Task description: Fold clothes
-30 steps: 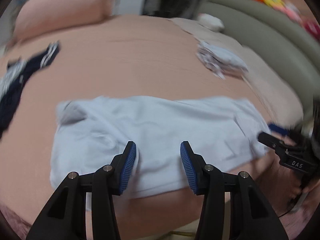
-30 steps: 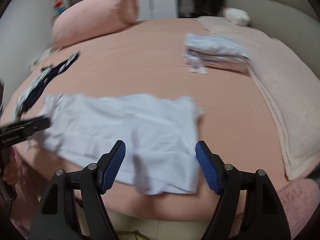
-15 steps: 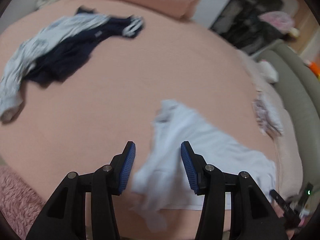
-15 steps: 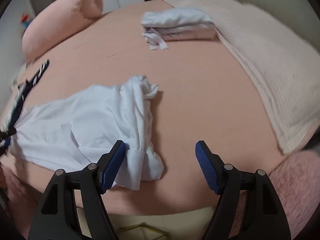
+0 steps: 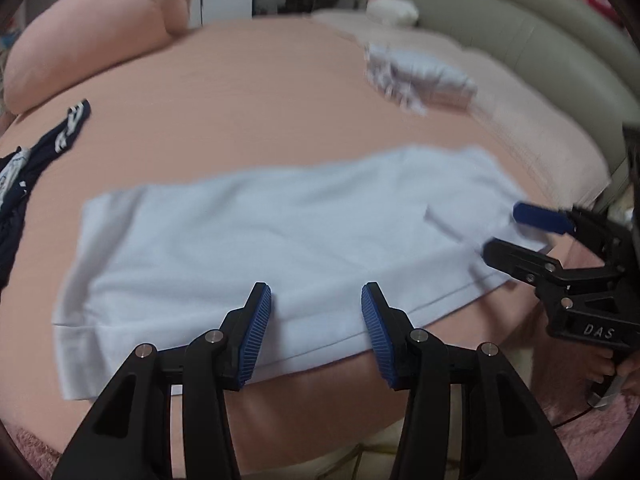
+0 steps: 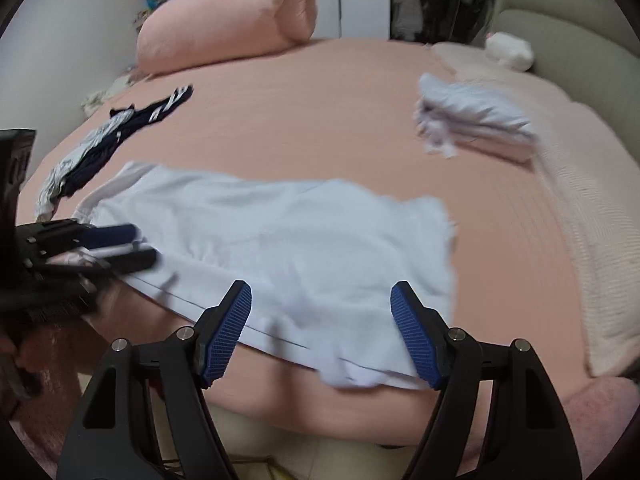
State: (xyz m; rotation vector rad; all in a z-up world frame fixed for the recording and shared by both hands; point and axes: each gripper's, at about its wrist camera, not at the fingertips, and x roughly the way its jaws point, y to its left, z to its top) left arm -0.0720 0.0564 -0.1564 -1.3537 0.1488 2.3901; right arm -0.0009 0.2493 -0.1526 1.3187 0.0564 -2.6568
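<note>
Shirt (image 5: 280, 248) respread flat since bunching — hem at bed (image 5: 280, 120) edge | both tools apart

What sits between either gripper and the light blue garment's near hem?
Nothing visible. The light blue garment lies flat on the pink bed; the left gripper and right gripper both hover open over its near hem, with nothing between.

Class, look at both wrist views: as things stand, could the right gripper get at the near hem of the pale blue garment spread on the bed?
Probably yes. The right gripper is open with nothing between its fingers, hovering just over the pale blue garment near its hem. Nothing lies in between; the left gripper is farther along the same edge.
</note>
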